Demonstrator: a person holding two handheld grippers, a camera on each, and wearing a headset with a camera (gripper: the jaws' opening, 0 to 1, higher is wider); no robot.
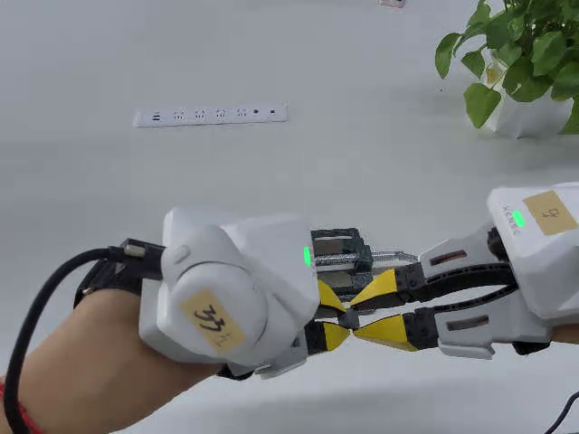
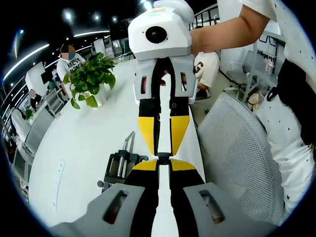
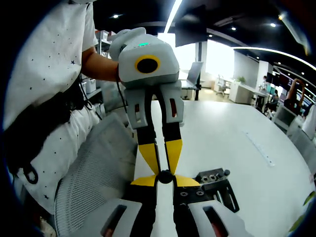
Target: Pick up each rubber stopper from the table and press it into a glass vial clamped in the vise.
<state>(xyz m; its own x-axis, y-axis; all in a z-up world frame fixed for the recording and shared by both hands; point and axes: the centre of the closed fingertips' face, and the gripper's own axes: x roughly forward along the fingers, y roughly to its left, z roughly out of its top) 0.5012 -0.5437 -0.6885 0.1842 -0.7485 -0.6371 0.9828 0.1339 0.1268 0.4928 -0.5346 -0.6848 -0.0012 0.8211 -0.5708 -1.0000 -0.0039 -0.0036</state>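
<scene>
Rubber stopper point(image 1: 347, 318): dark, held above the table point(image 1: 109, 199), just in front of the vise point(image 3: 213, 183).
Left tongs point(image 2: 164, 165): pressed onto the stopper.
Right tongs point(image 3: 164, 181): meet the left tip to tip and pinch the same stopper.
Power strip point(image 1: 210, 115): far side of the table.
Potted plant point(image 1: 516, 54): far right corner.

Hand-held grippers point(image 1: 351, 322) meeting at stopper point(image 1: 347, 317), vise point(image 1: 342, 247) behind

Vise point(image 1: 342, 251) on table point(image 1: 271, 54), plant point(image 1: 516, 45) far right
</scene>
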